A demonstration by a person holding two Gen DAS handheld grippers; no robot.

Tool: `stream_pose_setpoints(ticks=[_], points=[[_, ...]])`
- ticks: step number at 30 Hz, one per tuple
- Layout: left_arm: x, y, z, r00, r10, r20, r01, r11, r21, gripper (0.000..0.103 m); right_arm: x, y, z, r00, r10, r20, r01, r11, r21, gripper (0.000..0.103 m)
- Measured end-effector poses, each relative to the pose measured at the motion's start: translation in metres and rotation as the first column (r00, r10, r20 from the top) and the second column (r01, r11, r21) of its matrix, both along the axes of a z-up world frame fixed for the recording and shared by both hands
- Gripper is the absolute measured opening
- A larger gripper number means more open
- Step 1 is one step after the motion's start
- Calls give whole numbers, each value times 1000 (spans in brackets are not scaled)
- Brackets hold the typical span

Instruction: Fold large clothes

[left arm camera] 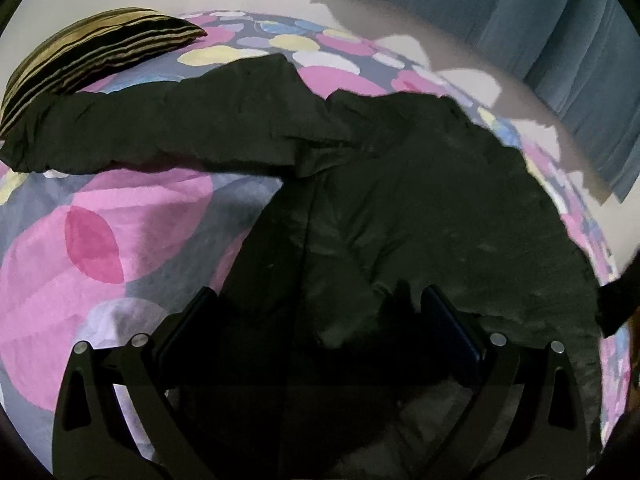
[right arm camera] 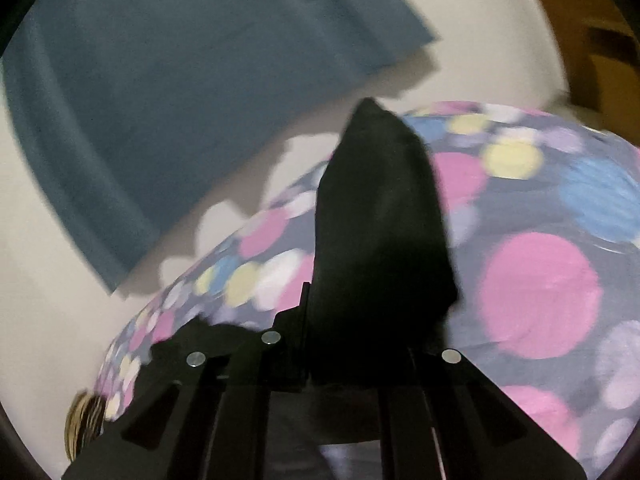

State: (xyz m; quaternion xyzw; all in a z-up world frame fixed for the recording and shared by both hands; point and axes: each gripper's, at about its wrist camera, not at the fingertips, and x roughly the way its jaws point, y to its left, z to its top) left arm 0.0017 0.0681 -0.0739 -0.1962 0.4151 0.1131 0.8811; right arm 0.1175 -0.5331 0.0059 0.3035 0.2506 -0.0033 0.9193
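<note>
On a bed [left arm camera: 132, 240] with a spotted cover, the left gripper [left arm camera: 316, 304] hangs wide open over a dark garment [left arm camera: 420, 208], gripping nothing; the right gripper [right arm camera: 360, 320] is clamped on its raised edge, likely mid-fold, next carrying it across.

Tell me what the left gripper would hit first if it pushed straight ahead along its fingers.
Most likely the black garment spread on the dotted bedspread. The left gripper points down at it with jaws open, and dark cloth already fills the gap between the fingers. How far off it lies is unclear.
</note>
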Motion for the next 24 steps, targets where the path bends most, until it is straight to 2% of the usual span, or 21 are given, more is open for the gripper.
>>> stream_pose_setpoints(ticks=[6,11,18,24], points=[[-8,3,-4,1000,8,-9,-9,1000,-28,101,35,95,19,986,165,34,-165,986,-18,10],[-8,6,-10,999,22,-27,-23,999,-43,101,55,175,18,955,296,33,-293,954,-63,10],[-8,7,-12,999,22,-30,-23,999,-42,101,67,274,-10,882,469,-37,-469,870,-155,10],[-8,7,-12,999,22,-30,-23,999,-37,101,66,323,-47,806,570,-160,-592,779,-205,10]])
